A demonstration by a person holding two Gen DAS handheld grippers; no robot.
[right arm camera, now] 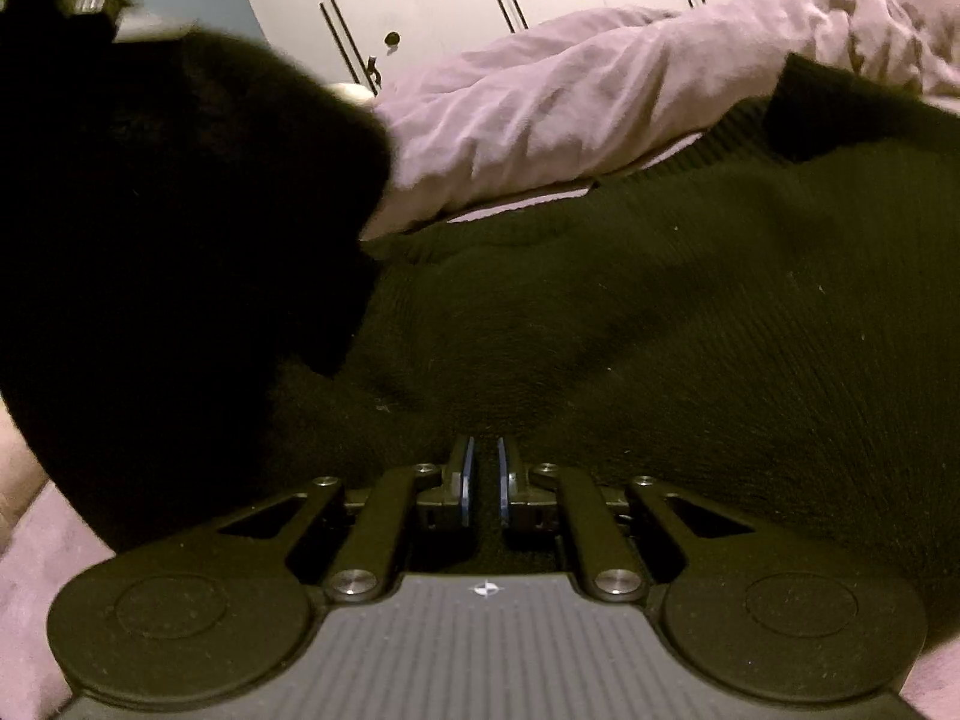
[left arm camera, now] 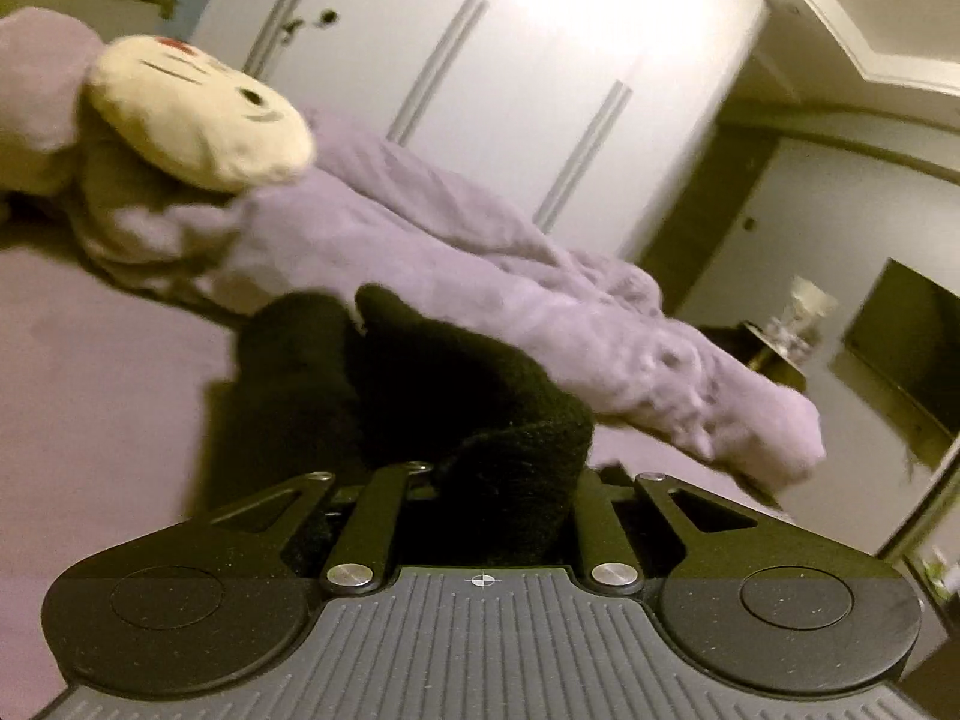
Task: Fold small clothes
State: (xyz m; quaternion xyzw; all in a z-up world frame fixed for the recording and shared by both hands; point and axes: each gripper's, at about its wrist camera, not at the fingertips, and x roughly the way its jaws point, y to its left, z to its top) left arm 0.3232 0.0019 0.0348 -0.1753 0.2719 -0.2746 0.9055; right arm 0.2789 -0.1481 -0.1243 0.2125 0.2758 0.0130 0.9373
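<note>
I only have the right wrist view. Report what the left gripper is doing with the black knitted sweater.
Observer: The left gripper is shut on a bunched fold of the black knitted sweater. The cloth hides its fingertips.
Operator: Say what lies beyond that fold.
Observer: A plush toy with a round cream face and a lilac body lies on the bed, up and to the left of the fold.
Operator: Name anything at the far wall.
Observer: A dark flat screen shows against the wall at the right edge.
</note>
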